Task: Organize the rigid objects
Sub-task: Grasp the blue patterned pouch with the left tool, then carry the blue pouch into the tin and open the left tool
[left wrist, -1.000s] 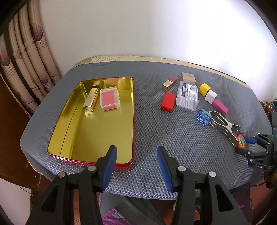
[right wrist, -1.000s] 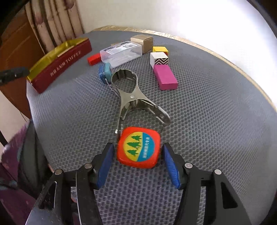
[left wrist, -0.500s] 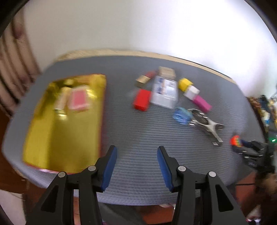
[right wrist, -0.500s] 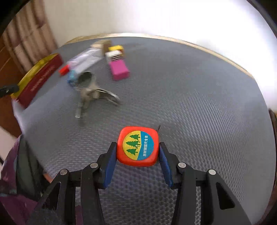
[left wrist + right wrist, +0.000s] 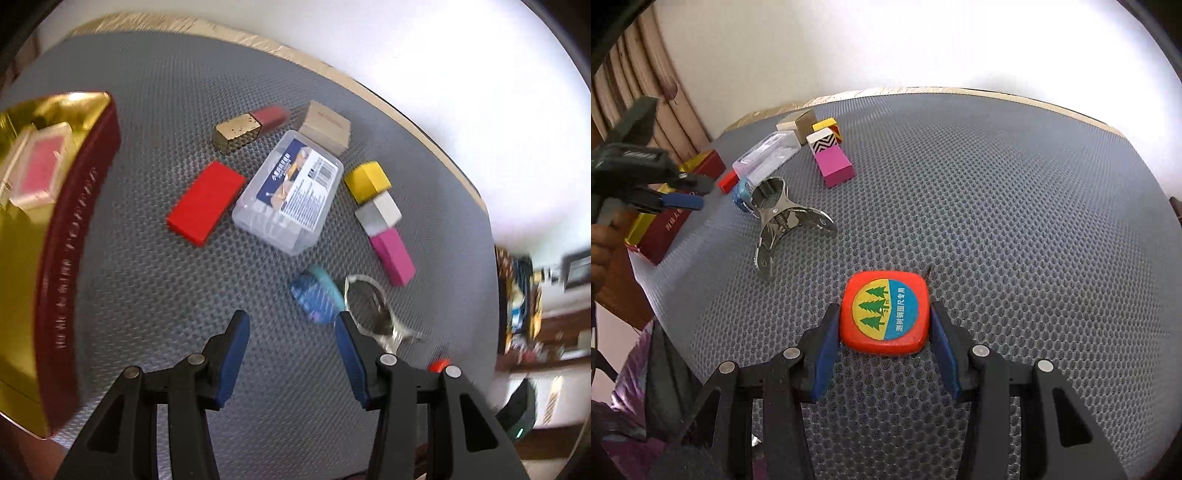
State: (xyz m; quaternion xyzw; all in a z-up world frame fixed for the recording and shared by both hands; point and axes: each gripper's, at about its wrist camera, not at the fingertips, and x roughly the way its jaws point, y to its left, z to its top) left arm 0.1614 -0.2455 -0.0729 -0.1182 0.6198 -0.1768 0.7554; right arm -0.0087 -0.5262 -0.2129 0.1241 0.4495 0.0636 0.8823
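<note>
Tongs (image 5: 882,328) grip tape measure (image 5: 884,312); left tongs (image 5: 291,332) gape empty.

Tape measure (image 5: 885,312) between right gripper's jaws: round label with three green trees, "2m" and a column of Chinese characters, too small to transcribe. Red tin wall (image 5: 75,236), left of left jaws: gold lettering, blurred, unreadable. Clear plastic box (image 5: 290,192) ahead of left jaws: printed label with barcode, text unreadable.

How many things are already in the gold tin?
2 that I can see: a clear case with a pink insert and a gold item partly cut off at the frame edge, both in the gold tin. More may be hidden out of frame.
</note>
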